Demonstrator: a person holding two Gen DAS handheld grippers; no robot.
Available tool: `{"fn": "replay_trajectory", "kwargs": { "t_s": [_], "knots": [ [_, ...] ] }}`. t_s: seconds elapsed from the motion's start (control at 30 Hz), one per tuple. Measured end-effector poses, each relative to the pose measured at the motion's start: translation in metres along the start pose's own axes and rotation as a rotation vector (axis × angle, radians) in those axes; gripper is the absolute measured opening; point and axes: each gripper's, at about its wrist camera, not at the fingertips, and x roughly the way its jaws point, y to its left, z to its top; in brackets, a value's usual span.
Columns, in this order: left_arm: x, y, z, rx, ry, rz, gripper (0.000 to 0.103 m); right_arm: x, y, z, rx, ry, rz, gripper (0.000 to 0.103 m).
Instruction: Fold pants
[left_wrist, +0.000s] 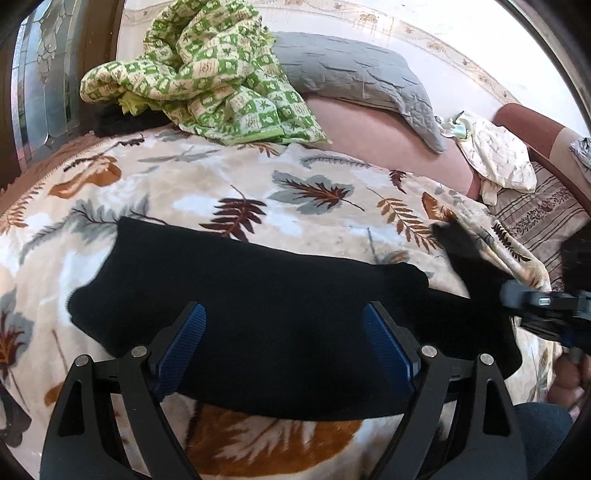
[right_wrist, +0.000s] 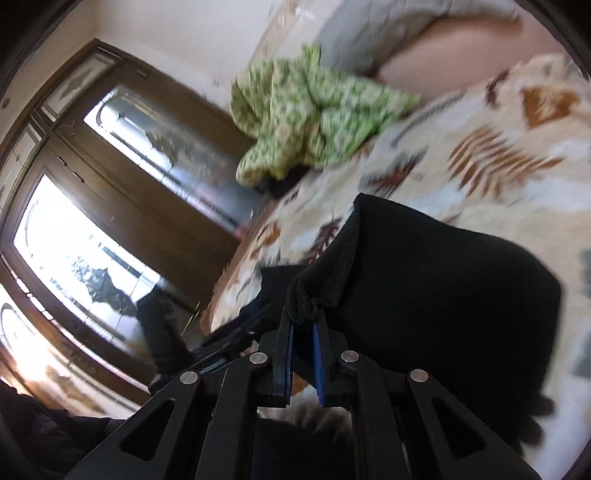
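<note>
The black pants (left_wrist: 258, 314) lie across a leaf-patterned blanket (left_wrist: 221, 184) on the bed. My left gripper (left_wrist: 284, 321) is open just above the middle of the pants, its blue pads wide apart and empty. My right gripper (right_wrist: 303, 319) is shut on a bunched edge of the pants (right_wrist: 443, 288) and holds it lifted off the blanket. It also shows at the right edge of the left wrist view (left_wrist: 546, 306), at the pants' right end.
A crumpled green and white checked cloth (left_wrist: 207, 74) and a grey quilted pillow (left_wrist: 362, 77) lie at the back of the bed. A pale patterned cloth (left_wrist: 498, 155) lies at the right. A glass-paned wooden door (right_wrist: 110, 221) stands beside the bed.
</note>
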Motion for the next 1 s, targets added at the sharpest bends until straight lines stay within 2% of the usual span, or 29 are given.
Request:
{"fn": "replay_trajectory", "kwargs": {
  "t_s": [0.13, 0.2, 0.23, 0.3, 0.37, 0.4, 0.47, 0.5, 0.53, 0.63, 0.67, 0.7, 0.73, 0.77, 0.8, 0.83, 0.87, 0.93, 1.0],
  "knots": [
    [-0.016, 0.000, 0.006, 0.049, -0.051, 0.010, 0.088, 0.033, -0.006, 0.000, -0.034, 0.109, 0.019, 0.008],
    [-0.023, -0.001, 0.010, 0.070, -0.080, 0.021, 0.088, 0.048, -0.004, -0.005, -0.056, 0.154, 0.003, 0.008],
    [-0.023, -0.002, 0.012, 0.077, -0.088, 0.025, 0.088, 0.051, -0.002, -0.010, -0.072, 0.172, -0.009, 0.008],
    [-0.021, -0.003, 0.016, 0.084, -0.086, 0.023, 0.088, 0.063, 0.000, -0.017, -0.119, 0.221, -0.087, 0.009],
    [-0.017, -0.007, 0.021, 0.096, -0.084, 0.017, 0.088, 0.072, -0.003, -0.028, -0.134, 0.253, -0.117, 0.009],
    [-0.016, -0.011, 0.025, 0.107, -0.084, 0.008, 0.088, 0.070, -0.001, -0.029, -0.144, 0.238, -0.121, 0.012],
    [-0.011, -0.022, 0.034, 0.135, -0.076, -0.033, 0.088, 0.062, 0.000, -0.032, -0.139, 0.221, -0.090, 0.026],
    [-0.009, -0.030, 0.038, 0.157, -0.067, -0.064, 0.088, 0.054, 0.003, -0.032, -0.139, 0.215, -0.058, 0.039],
    [-0.008, -0.036, 0.042, 0.175, -0.067, -0.095, 0.088, 0.041, 0.008, -0.032, -0.152, 0.191, -0.046, 0.045],
    [-0.011, -0.059, 0.047, 0.257, -0.081, -0.237, 0.088, -0.012, 0.019, -0.033, -0.185, 0.088, -0.047, 0.045],
    [-0.012, -0.067, 0.046, 0.289, -0.088, -0.277, 0.088, -0.028, 0.022, -0.032, -0.194, 0.058, -0.084, 0.045],
    [-0.013, -0.077, 0.045, 0.330, -0.092, -0.323, 0.087, -0.042, 0.021, -0.034, -0.209, 0.040, -0.157, 0.046],
    [-0.013, -0.086, 0.043, 0.370, -0.090, -0.366, 0.081, -0.053, 0.020, -0.037, -0.233, 0.026, -0.248, 0.045],
    [-0.009, -0.097, 0.041, 0.407, -0.063, -0.412, 0.061, -0.060, 0.018, -0.041, -0.262, 0.011, -0.356, 0.043],
    [0.000, -0.107, 0.039, 0.429, -0.011, -0.439, 0.037, -0.065, 0.016, -0.044, -0.276, 0.003, -0.420, 0.029],
    [0.012, -0.113, 0.036, 0.438, 0.039, -0.430, 0.025, -0.065, 0.013, -0.046, -0.272, 0.011, -0.408, 0.008],
    [0.025, -0.116, 0.033, 0.441, 0.076, -0.404, 0.011, -0.065, 0.012, -0.048, -0.273, 0.020, -0.390, 0.003],
    [0.046, -0.113, 0.026, 0.425, 0.128, -0.355, 0.009, -0.058, 0.014, -0.054, -0.317, 0.047, -0.399, 0.002],
    [0.077, -0.101, 0.011, 0.390, 0.243, -0.282, 0.005, -0.044, 0.003, -0.059, -0.300, 0.125, -0.440, 0.001]
  ]
}}
